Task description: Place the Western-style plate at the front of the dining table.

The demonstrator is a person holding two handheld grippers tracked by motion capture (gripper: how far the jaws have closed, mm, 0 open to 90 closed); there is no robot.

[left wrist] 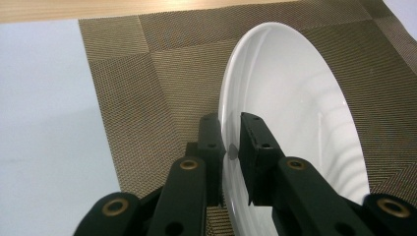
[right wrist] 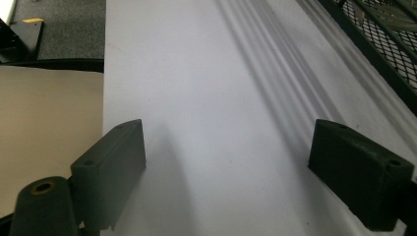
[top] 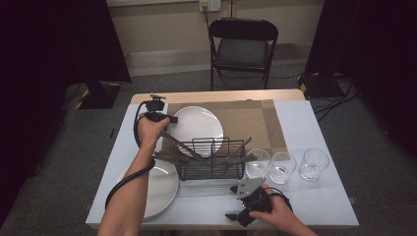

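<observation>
The rim of a white plate [left wrist: 295,123] is clenched between the jaws of the left tongs [left wrist: 235,147]. In the high view, the plate [top: 196,123] is seen on the brown mat [top: 246,120], just behind the wire rack [top: 211,164], with the left tongs [top: 156,112] at its left edge. The right tongs [right wrist: 228,167] are held released, jaws wide apart over the bare white bench [right wrist: 196,73], near the bench's front edge in front of the rack [right wrist: 383,39]. A second plate [top: 160,189] is seen left of the rack, and three glasses [top: 285,167] to its right.
</observation>
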